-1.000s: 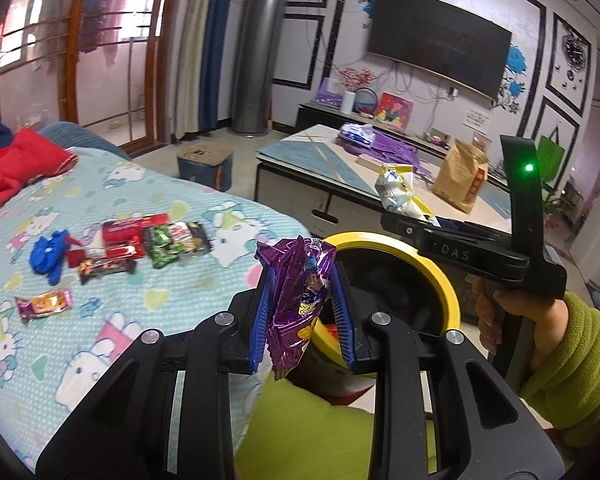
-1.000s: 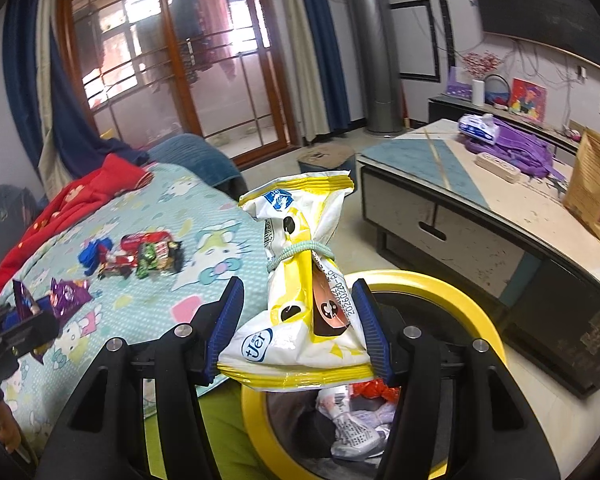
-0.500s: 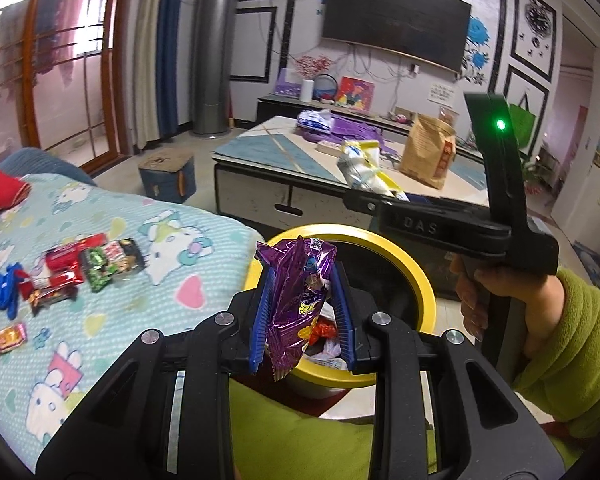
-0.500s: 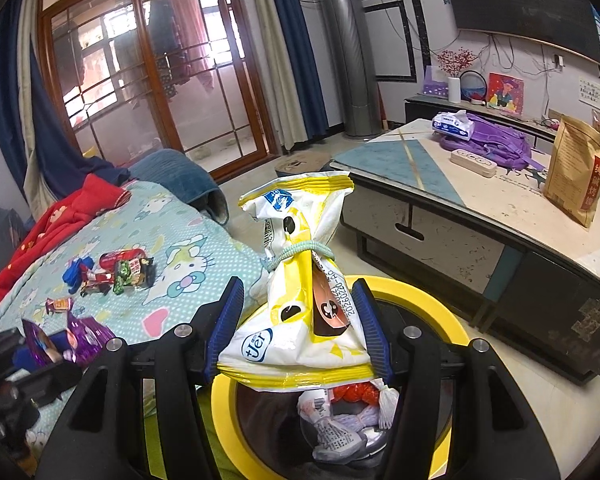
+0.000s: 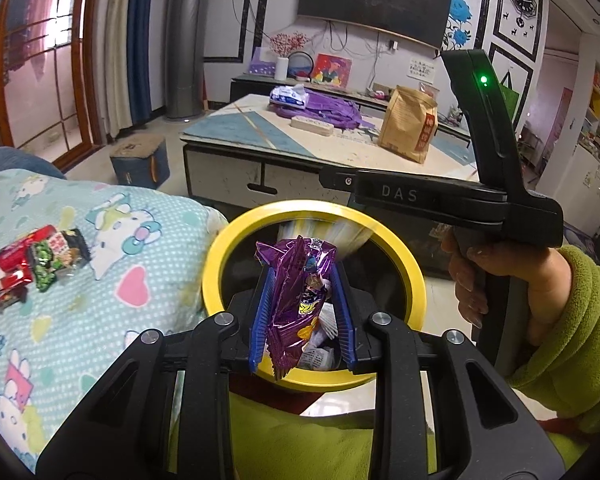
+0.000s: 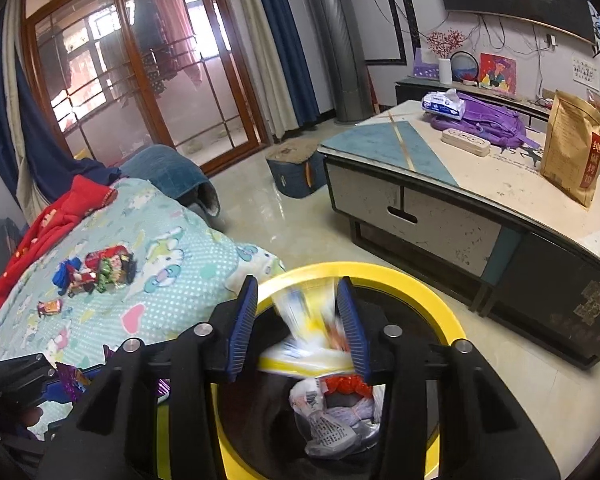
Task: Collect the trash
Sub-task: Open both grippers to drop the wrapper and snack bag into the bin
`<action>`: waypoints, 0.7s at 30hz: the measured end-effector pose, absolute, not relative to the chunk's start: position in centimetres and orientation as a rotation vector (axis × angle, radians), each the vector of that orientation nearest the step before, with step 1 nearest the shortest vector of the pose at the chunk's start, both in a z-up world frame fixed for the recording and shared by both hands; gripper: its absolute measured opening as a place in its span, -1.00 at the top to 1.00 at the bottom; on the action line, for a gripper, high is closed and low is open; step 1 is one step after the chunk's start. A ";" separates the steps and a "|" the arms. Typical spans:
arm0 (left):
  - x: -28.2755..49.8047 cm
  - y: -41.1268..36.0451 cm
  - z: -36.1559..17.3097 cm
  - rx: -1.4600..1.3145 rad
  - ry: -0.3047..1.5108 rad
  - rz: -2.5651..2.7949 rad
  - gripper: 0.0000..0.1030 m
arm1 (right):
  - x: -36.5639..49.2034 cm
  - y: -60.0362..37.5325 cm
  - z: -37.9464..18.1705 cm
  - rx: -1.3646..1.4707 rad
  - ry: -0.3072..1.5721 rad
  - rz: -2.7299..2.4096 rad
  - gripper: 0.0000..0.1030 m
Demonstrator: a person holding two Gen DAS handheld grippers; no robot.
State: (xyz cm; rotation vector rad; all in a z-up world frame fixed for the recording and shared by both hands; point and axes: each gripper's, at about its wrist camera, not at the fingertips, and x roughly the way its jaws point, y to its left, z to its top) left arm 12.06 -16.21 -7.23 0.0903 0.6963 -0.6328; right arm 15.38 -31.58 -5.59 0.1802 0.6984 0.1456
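My left hand-held gripper (image 5: 301, 316) pinches a purple wrapper (image 5: 296, 304) right over the yellow bin (image 5: 220, 248). My right hand-held gripper (image 6: 298, 326) is spread wide. A blurry yellow bag (image 6: 311, 332) sits loose between its fingers, above the bin (image 6: 439, 304). More wrappers (image 5: 32, 260) lie on the bed (image 5: 100, 280), far to the left.

We see the bin (image 5: 216, 252) directly below both tools, with crumpled trash (image 6: 331, 420) inside it. Left of the bin lies the bed (image 5: 100, 300), carrying scattered wrappers (image 5: 40, 260). Behind the bin stands the surface (image 6: 479, 176), bearing a paper bag (image 6: 571, 148).
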 end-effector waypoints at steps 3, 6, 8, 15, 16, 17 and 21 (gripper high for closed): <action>12.6 -16.8 -7.9 0.100 0.714 -0.643 0.57 | 15.8 -31.9 -6.6 0.196 0.727 0.134 0.39; 13.3 -17.5 -8.9 0.090 0.753 -0.660 0.56 | 16.1 -32.5 -7.4 0.218 0.745 0.119 0.39; 13.7 -17.9 -9.5 0.097 0.767 -0.663 0.56 | 16.1 -32.9 -7.5 0.233 0.746 0.108 0.39; 15.1 -18.5 -10.4 0.081 0.797 -0.654 0.02 | 16.3 -33.9 -7.8 0.273 0.754 0.079 0.27; 15.1 -18.4 -10.4 0.078 0.796 -0.648 -0.06 | 16.3 -33.9 -7.8 0.272 0.753 0.080 0.25; 15.2 -18.3 -10.3 0.074 0.793 -0.642 -0.19 | 16.3 -33.9 -7.8 0.272 0.753 0.082 0.24; 14.9 -17.6 -10.0 0.058 0.786 -0.617 -0.59 | 16.3 -33.8 -7.6 0.277 0.745 0.086 0.07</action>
